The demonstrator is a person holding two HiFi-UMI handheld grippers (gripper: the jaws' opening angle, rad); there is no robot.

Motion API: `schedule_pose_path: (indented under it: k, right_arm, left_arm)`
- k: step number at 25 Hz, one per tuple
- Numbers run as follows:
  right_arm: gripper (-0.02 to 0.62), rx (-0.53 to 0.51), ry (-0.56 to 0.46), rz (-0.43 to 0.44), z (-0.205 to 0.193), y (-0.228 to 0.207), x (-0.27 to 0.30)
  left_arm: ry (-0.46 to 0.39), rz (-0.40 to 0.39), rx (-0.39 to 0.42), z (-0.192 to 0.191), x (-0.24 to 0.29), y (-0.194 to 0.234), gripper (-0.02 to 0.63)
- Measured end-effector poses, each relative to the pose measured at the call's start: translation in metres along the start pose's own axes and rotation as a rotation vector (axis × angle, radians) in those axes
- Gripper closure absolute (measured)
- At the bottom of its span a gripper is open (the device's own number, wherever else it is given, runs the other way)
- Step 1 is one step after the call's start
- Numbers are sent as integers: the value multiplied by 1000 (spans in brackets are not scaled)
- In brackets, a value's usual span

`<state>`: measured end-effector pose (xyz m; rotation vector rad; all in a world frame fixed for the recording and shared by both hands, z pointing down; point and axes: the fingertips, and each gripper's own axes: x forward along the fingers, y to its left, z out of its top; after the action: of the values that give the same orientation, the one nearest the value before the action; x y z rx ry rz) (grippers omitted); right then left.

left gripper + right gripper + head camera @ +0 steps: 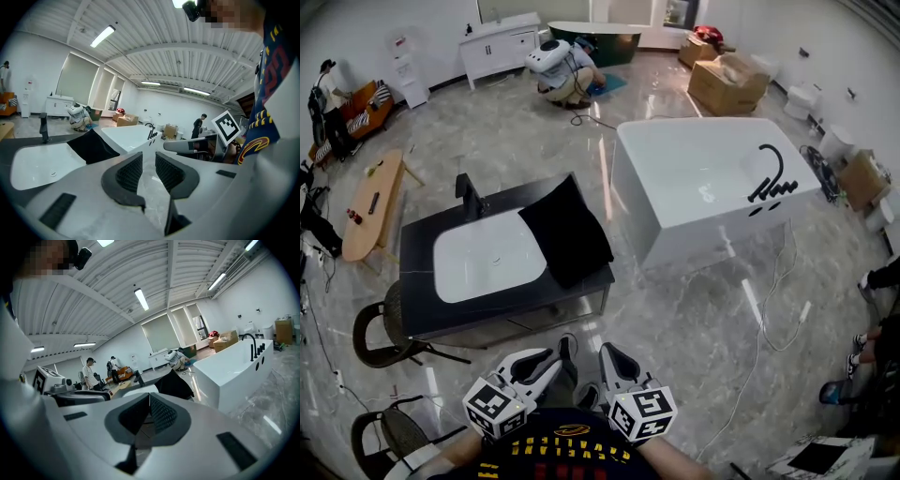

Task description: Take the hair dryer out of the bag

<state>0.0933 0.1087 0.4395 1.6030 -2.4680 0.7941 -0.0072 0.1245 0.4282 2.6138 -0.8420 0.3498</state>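
Note:
A black bag (567, 232) lies on the right end of a dark vanity counter (417, 234), beside its white basin (487, 258). The bag also shows in the left gripper view (91, 145) and the right gripper view (174, 384). No hair dryer is in sight. Both grippers are low in the head view, close to my body and well short of the counter. My left gripper (565, 349) (149, 161) stands a little open with nothing between its jaws. My right gripper (605, 354) (150, 401) is shut and empty.
A black faucet (469, 195) stands behind the basin. A white bathtub (703, 183) sits to the right of the counter. A chair (380, 333) stands at the counter's near left. A person crouches far back (562, 70); cardboard boxes (727, 84) lie beyond the tub.

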Motion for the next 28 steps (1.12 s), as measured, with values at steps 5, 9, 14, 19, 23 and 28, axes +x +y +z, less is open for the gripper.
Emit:
schedule_pose_path:
  k: [5, 9, 14, 19, 23, 28]
  right_arm:
    - [587, 5, -3, -60, 17, -25, 29]
    - [588, 5, -1, -91, 38, -39, 65]
    - [588, 35, 27, -134, 50, -61, 104]
    - [588, 39, 66, -191, 52, -83, 145]
    - [588, 63, 84, -244, 47, -101, 167]
    - [588, 96, 134, -264, 32, -120, 189]
  left_arm:
    - [0, -62, 19, 16, 35, 28, 517]
    - [26, -119, 2, 30, 65, 62, 517]
    - [73, -179, 31, 38, 104, 102, 517]
    - [159, -207, 79, 30, 146, 153, 514]
    - [229, -217, 102, 17, 174, 180, 482]
    - [322, -148, 250, -8, 210, 209, 413]
